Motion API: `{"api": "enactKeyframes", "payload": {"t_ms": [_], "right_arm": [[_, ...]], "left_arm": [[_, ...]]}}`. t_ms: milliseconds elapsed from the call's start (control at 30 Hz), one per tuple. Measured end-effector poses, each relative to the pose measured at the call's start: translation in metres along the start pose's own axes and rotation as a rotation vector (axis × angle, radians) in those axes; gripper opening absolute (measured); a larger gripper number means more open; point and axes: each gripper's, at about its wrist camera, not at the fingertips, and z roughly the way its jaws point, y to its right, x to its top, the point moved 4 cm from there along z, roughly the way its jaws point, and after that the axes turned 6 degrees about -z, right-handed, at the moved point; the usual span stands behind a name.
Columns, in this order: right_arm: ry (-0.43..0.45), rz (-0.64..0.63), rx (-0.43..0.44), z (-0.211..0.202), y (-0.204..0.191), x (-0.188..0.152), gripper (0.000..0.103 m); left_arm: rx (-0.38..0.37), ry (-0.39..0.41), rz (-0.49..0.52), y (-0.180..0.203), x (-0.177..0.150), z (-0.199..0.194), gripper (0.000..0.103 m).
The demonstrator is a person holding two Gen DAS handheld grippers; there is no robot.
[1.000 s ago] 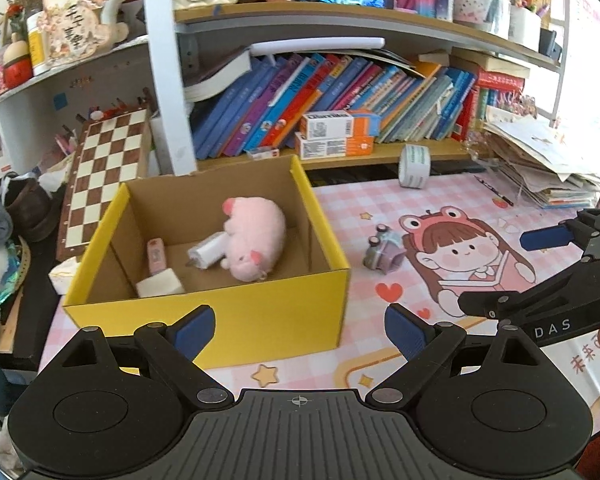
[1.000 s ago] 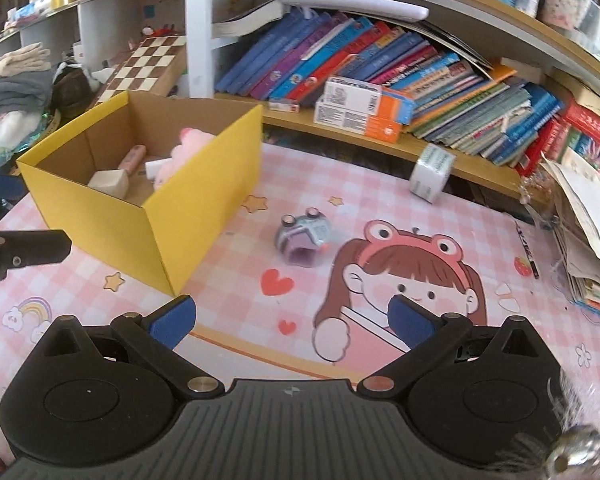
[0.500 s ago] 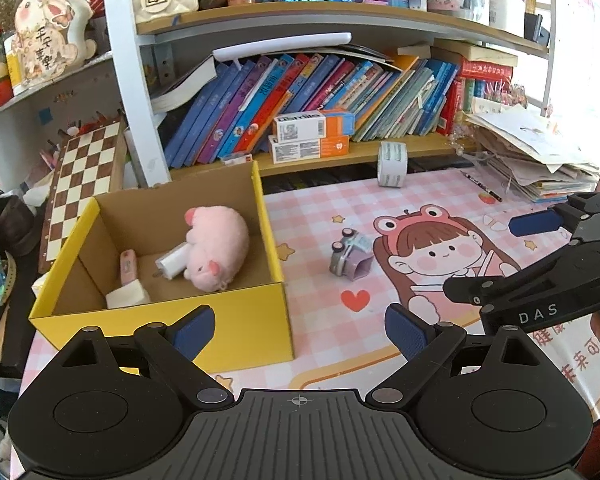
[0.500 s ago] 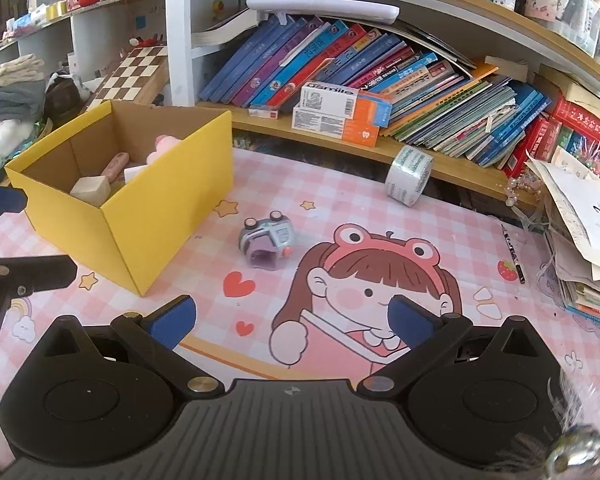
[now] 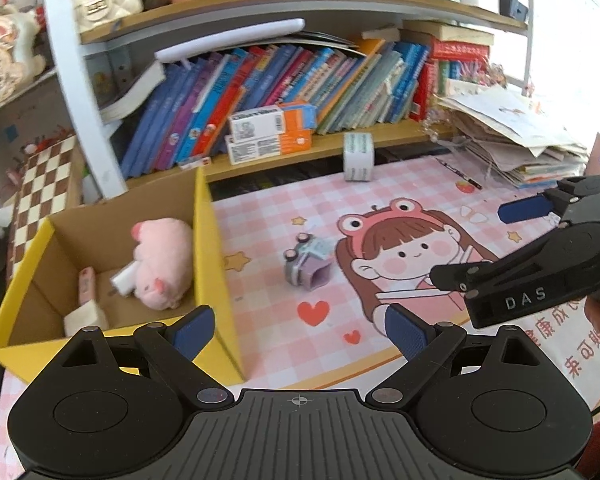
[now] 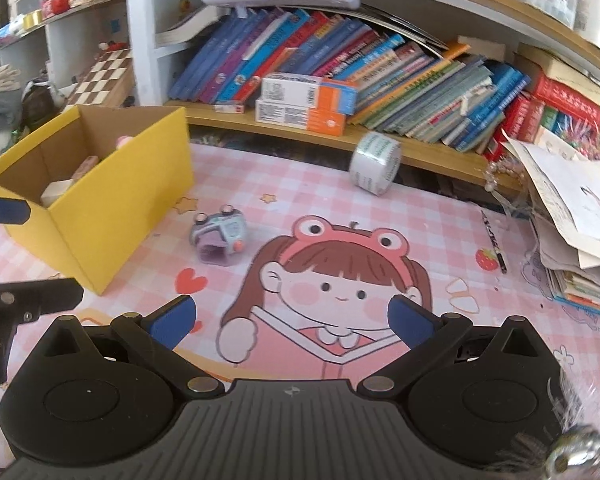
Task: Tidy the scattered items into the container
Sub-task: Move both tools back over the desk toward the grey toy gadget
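Observation:
A yellow cardboard box (image 5: 220,264) stands at the left on the pink mat; it also shows in the right wrist view (image 6: 140,176). Inside lie a pink plush pig (image 5: 164,260), a white block (image 5: 84,316) and a pink stick (image 5: 86,284). A small purple toy car (image 5: 306,262) lies on the mat right of the box, also in the right wrist view (image 6: 220,234). A roll of tape (image 5: 358,156) stands by the shelf, also in the right wrist view (image 6: 375,162). My left gripper (image 5: 300,330) is open and empty, short of the car. My right gripper (image 6: 292,318) is open and empty over the mat.
A low shelf with books and orange-white boxes (image 5: 272,134) runs along the back. A paper stack (image 6: 572,216) lies at the right. A chessboard (image 5: 40,184) leans behind the box. A pen (image 6: 494,244) lies on the mat. The right gripper shows in the left wrist view (image 5: 540,248).
Both grippers have shifted right and forward; the box has slid leftward in both views and the toy car and tape roll appear closer. Both stay open and empty.

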Motion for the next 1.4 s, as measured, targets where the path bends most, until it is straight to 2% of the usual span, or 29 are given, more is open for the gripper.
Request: {"api": "enactKeyframes", "payload": {"t_ms": [233,667,1067,1400], "right_arm": [[-0.025,0.035,-0.013,0.013,0.022,-0.006,0.103],[-0.029,0.008,-0.021,0.047,0.050,0.002,0.103],[-0.039,0.020,-0.009,0.083,0.069,0.013,0.103],[-0.012,0.026,0.002,0.113,0.076,0.032,0.103]], "left_arm": [[-0.013,-0.013,0.030,0.014,0.008,0.020,0.094],[-0.004,-0.029,0.052,0.029,0.020,0.062,0.094],[0.019,-0.076,0.016,0.024,0.024,0.106,0.094],[0.062,-0.083,-0.033,0.019,0.028,0.141,0.093]]}}
